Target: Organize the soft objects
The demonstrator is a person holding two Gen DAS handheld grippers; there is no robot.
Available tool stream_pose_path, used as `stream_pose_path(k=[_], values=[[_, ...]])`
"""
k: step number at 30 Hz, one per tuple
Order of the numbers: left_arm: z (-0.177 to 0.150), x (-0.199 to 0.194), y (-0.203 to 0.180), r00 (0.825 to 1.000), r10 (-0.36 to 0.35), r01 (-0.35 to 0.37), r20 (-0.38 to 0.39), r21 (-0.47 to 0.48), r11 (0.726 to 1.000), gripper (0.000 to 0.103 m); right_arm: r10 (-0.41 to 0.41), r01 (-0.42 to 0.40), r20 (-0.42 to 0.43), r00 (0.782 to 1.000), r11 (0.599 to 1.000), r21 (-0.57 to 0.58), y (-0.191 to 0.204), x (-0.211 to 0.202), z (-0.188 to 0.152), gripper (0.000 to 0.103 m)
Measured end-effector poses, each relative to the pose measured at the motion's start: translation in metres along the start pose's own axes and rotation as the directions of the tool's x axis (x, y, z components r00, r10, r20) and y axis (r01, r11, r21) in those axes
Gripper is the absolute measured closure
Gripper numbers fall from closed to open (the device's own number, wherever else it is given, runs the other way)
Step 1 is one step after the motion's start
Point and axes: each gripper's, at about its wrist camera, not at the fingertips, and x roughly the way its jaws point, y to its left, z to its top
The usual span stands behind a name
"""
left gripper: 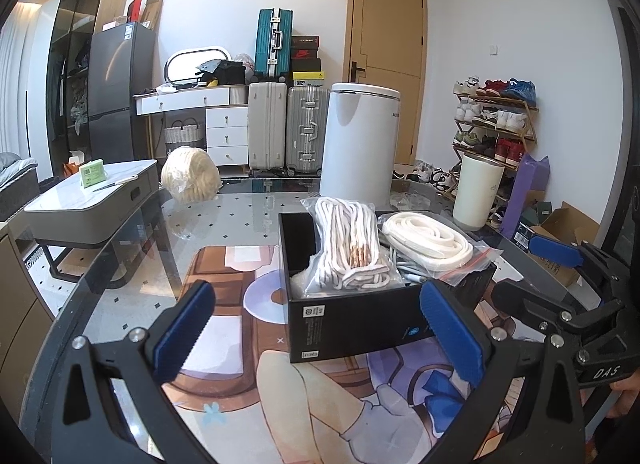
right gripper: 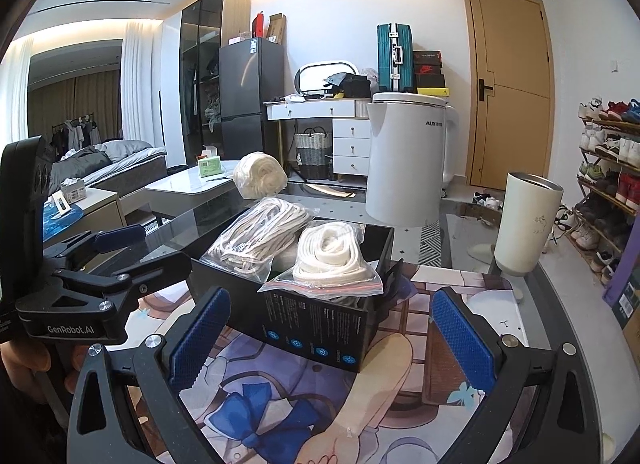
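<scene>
Both bagged soft items are already seen packed in the open black cardboard box (left gripper: pixel 352 316): the clear bag of white striped cord (left gripper: pixel 352 248) towards its left side and the zip bag of flat cream webbing (left gripper: pixel 424 240) overhanging its right rim. The left tongs (left gripper: pixel 320 328) and the right tongs (right gripper: pixel 332 332) are held open and empty, just short of the box's near wall. The packing step is judged nearly done; next, the cream ball of yarn (right gripper: pixel 260 174), lying near the far left edge of the glass-topped bench (right gripper: pixel 460 232), would probably have to be fetched. A printed mat covers the bench's near part; a white kettle (right gripper: pixel 408 160) and cream tumbler (right gripper: pixel 528 224) stand beyond. Suitcases, a shoe rack and a door are visible behind.
</scene>
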Motion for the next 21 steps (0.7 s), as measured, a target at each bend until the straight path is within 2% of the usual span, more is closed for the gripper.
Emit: stream_pose_path(k=[21], values=[[-0.0004, -0.0014, -0.0032, 1.0, 0.001, -0.001, -0.003, 0.004, 1.0, 0.0, 0.002, -0.002, 0.001, 1.0, 1.0, -0.001, 0.0001, -0.0006, -0.0002, 0.001]])
